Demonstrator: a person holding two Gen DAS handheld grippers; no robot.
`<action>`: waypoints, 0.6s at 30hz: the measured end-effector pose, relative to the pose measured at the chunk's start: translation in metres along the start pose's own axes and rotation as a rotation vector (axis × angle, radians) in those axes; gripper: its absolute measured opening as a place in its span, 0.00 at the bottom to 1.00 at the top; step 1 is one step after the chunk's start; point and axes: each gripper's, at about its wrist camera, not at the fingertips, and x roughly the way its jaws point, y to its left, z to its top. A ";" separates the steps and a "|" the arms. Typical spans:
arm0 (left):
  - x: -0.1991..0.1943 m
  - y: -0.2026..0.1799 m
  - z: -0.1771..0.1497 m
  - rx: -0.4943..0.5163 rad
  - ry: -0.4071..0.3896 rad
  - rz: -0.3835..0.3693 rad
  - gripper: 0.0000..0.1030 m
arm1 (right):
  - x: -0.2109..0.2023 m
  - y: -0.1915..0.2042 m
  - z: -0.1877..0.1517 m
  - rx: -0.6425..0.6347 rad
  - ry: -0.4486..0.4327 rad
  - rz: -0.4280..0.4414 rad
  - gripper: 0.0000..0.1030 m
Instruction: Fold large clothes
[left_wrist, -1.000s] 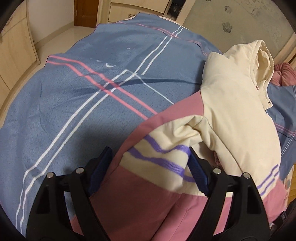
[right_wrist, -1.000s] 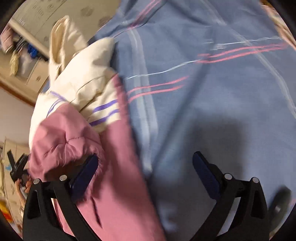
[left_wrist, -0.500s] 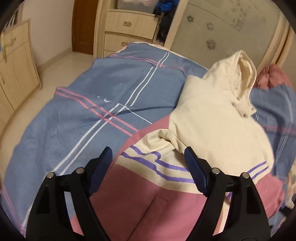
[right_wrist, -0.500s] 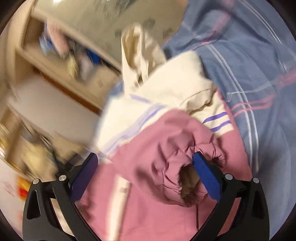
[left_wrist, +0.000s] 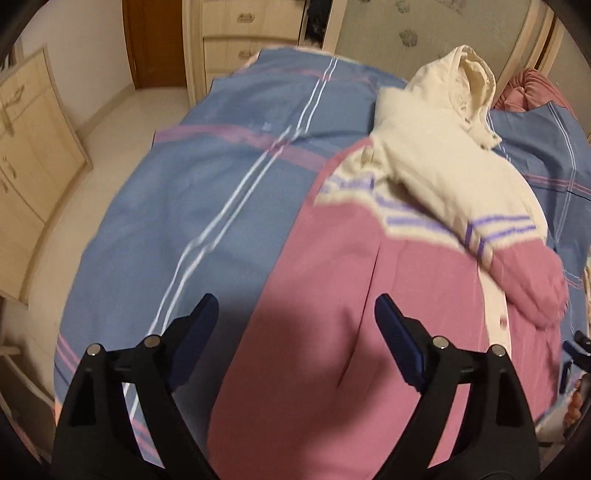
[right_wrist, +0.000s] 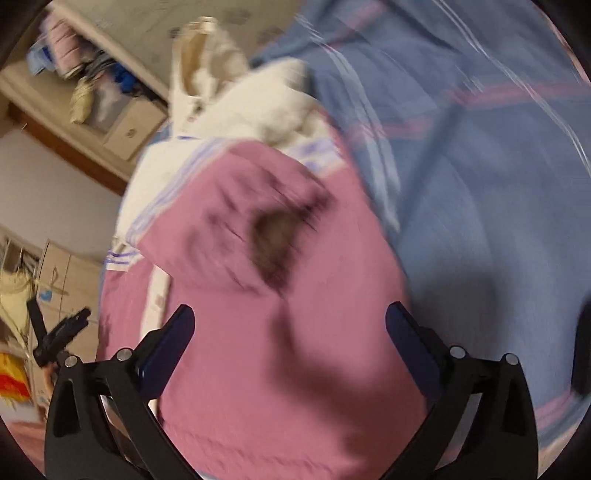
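A hooded jacket (left_wrist: 369, 295), cream on top and pink below with purple stripes, lies on a blue striped bedspread (left_wrist: 207, 192). Its sleeves are folded in over the body; one pink cuff (left_wrist: 532, 291) lies at the right. My left gripper (left_wrist: 295, 332) is open and empty above the jacket's pink hem. In the right wrist view the jacket (right_wrist: 280, 332) fills the middle, with the pink cuff opening (right_wrist: 273, 236) facing me. My right gripper (right_wrist: 291, 343) is open and empty above the pink part. The right wrist view is blurred.
A wooden dresser (left_wrist: 255, 40) and a door (left_wrist: 155, 40) stand beyond the bed. A cabinet (left_wrist: 26, 147) stands at the left by the pale floor. A pink bundle (left_wrist: 528, 88) lies at the bed's far right. Cluttered shelves (right_wrist: 92, 85) show in the right wrist view.
Both open grippers have drawn back from the jacket toward its hem. The left one left the striped sleeve fold. The pink cuff now lies farther from the right gripper.
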 end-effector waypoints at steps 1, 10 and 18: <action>0.002 0.006 -0.008 -0.009 0.026 -0.010 0.85 | 0.005 -0.012 -0.009 0.038 0.026 -0.015 0.99; 0.013 0.017 -0.051 -0.091 0.168 -0.073 0.25 | 0.016 0.001 -0.044 0.023 0.111 -0.025 0.35; -0.019 0.016 -0.057 -0.079 0.121 -0.112 0.09 | -0.015 0.006 -0.061 0.060 0.086 0.047 0.11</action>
